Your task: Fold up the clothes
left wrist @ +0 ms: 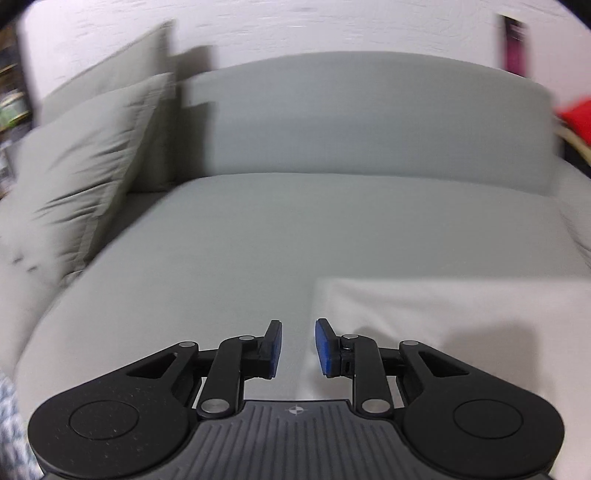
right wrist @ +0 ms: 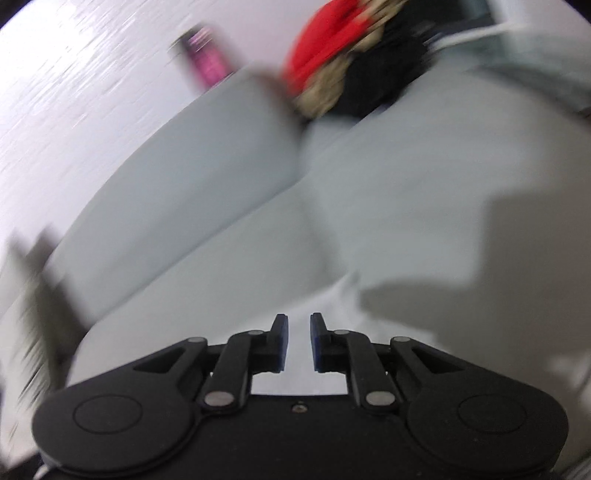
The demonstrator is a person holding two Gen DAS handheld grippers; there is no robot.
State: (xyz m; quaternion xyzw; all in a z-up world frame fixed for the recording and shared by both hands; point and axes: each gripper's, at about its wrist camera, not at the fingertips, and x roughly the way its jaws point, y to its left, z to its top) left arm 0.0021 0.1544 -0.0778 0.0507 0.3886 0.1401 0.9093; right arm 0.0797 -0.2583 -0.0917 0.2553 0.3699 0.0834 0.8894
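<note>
Two hand-held grippers hover over a grey-green sofa [left wrist: 258, 229], both views smeared by motion blur. In the left wrist view, the left gripper [left wrist: 298, 349] sits at the bottom centre of the frame, its blue-padded fingers [left wrist: 325, 347] apart with nothing between them; bare sofa seat shows through the gap. A white garment [left wrist: 461, 321] lies flat on the seat in the lower right of that frame, its left edge just beside the right-hand finger, apart from the pads as far as can be seen. A matching grey-green cushion [left wrist: 85, 162] leans at the left, and the sofa's backrest [left wrist: 369, 118] runs across the middle under a white textured wall [left wrist: 332, 26].

In the right wrist view, the right gripper [right wrist: 299, 341] also fills the bottom centre, its jaws parted by a narrow gap and empty, with pale cloth [right wrist: 325, 302] visible beyond the tips. A red item [right wrist: 325, 48], a tan one and a dark one are heaped at the sofa's far end in the upper centre and right, too blurred to identify. A dark object with pink markings [right wrist: 207, 62] stands against the wall in the upper left; any lettering on it is unreadable. A small crosshair mark [left wrist: 294, 410] on the left gripper's body is the only marking that shows clearly, and no brand name can be read anywhere.
</note>
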